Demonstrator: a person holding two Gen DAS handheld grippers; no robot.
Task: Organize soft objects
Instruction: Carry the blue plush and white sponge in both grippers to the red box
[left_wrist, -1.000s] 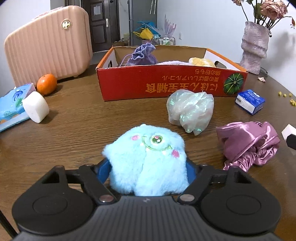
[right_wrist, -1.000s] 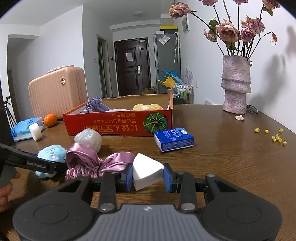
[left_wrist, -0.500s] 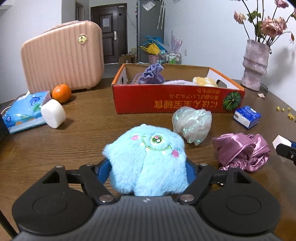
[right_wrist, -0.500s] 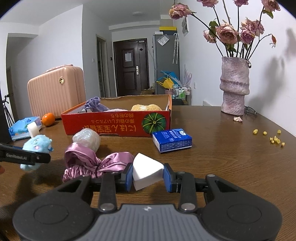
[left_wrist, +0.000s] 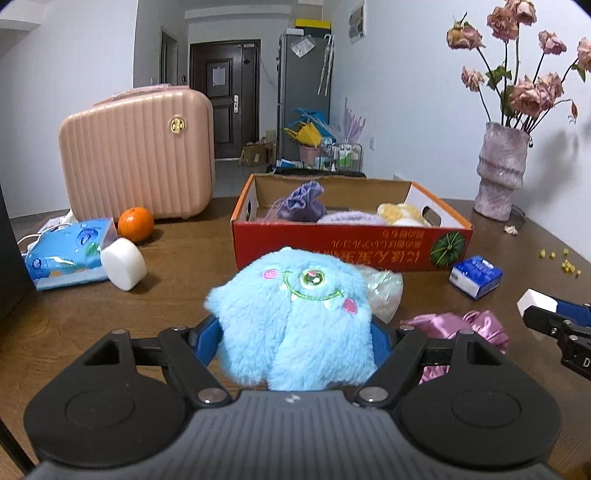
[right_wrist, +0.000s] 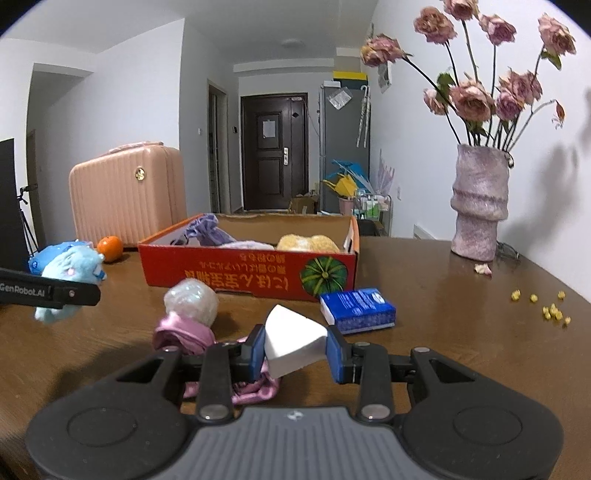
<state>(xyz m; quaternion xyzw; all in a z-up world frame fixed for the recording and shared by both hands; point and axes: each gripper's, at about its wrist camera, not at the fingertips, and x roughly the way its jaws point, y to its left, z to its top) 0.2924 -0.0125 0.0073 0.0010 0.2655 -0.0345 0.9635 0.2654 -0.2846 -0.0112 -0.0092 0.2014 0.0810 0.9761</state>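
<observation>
We see only part of the pink satin pouch (left_wrist: 458, 326), which lies in front of the red cardboard box (left_wrist: 332, 247); the left gripper (left_wrist: 295, 332) and its load cover the rest. The iridescent pouch (left_wrist: 382, 291), just before the box's front wall, is also half hidden behind the blue plush monster (left_wrist: 291, 314). Inside the box we make out a purple drawstring bag (left_wrist: 301, 203) and a yellow plush (left_wrist: 400, 214), though the pale item between them stays unclear. The left gripper's blue pads press on the monster's flanks, holding it clear of the wooden table (left_wrist: 177, 295), facing the box. The right gripper (right_wrist: 295, 349) (seen at the right edge of the left view) is clamped on a white wedge sponge (right_wrist: 291, 343), low over the satin pouch, on the near side of the box. Bare table lies between the box and the vase (right_wrist: 478, 206). A blue tissue pack (right_wrist: 358, 304) sits just before the box's right corner.
</observation>
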